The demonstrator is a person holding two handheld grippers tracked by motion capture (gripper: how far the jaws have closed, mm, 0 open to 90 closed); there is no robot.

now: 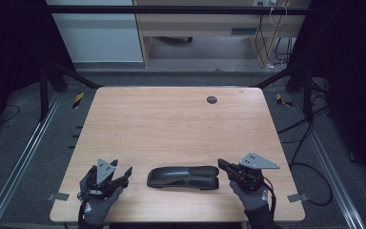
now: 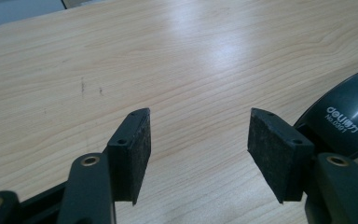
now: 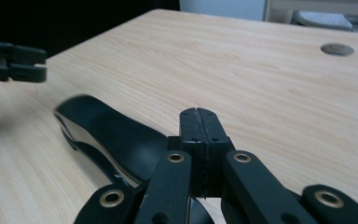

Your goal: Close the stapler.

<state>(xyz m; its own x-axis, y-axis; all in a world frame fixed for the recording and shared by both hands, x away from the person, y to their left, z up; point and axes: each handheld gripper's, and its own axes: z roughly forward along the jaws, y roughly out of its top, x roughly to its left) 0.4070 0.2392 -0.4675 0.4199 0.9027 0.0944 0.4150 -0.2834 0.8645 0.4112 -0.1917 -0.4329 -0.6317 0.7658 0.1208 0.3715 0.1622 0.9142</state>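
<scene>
Stapler point(image 1: 183, 177) lies flat near table point(image 1: 171, 119) front edge, between both grippers. Left gripper point(image 2: 198, 154) released, empty, just left of stapler. Right gripper point(image 3: 199, 140) clenched on nothing, above stapler's right end. Best to steady stapler with left, press squarely with right

Left gripper point(image 1: 122, 175) hangs low just left of the stapler point(image 1: 183, 177) — jaws spread wide, nothing between. Right gripper point(image 1: 223, 165) sits at the stapler's right end — jaws pressed together.

The right gripper point(image 3: 199, 116), fingers pressed together, hangs over a black stapler point(image 3: 116, 135) on the wooden table point(image 3: 261, 79).
</scene>
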